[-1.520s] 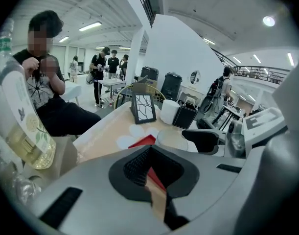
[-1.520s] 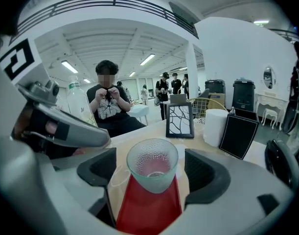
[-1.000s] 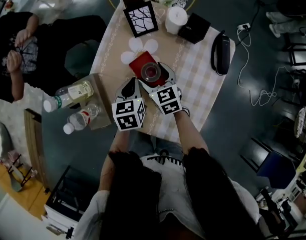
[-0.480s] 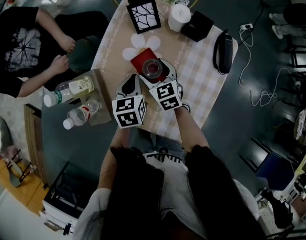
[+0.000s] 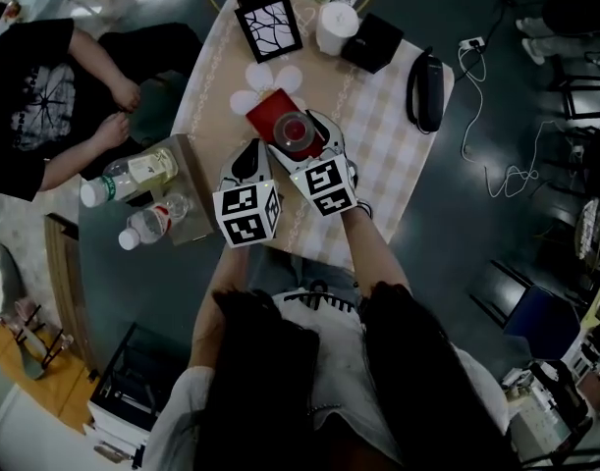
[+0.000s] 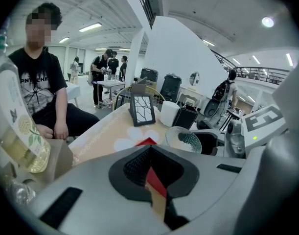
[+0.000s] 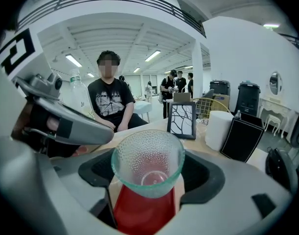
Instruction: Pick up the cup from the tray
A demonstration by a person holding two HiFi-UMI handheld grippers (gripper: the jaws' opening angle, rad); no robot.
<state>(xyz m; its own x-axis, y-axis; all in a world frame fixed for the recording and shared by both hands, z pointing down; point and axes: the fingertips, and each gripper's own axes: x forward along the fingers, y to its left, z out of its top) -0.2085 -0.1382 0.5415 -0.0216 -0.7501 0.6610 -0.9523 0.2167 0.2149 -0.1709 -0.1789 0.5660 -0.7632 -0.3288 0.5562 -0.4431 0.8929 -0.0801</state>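
Observation:
A clear dimpled glass cup (image 7: 148, 168) stands over the red tray (image 7: 142, 210), and my right gripper (image 7: 147, 182) is shut on it, one jaw pad on each side of its lower body. In the head view the cup (image 5: 294, 129) is on the near end of the red tray (image 5: 270, 109) with the right gripper (image 5: 301, 137) around it. My left gripper (image 5: 251, 161) hovers just left of the tray, shut and holding nothing. Its own view shows the left gripper (image 6: 151, 173), a corner of the tray (image 6: 147, 142) and the cup (image 6: 184, 140) to the right.
Farther along the checked table (image 5: 378, 155) are a white flower-shaped mat (image 5: 250, 86), a framed picture (image 5: 268, 27), a white cylinder (image 5: 336, 27), a black box (image 5: 370, 42) and a black oblong object (image 5: 424, 91). Two bottles (image 5: 133, 177) stand on a side stand at left. A person (image 5: 39, 96) sits there.
The right gripper has stayed around the cup over the tray, and the left gripper has kept its place beside it. The seated person has lowered their arms. The camera has shifted slightly.

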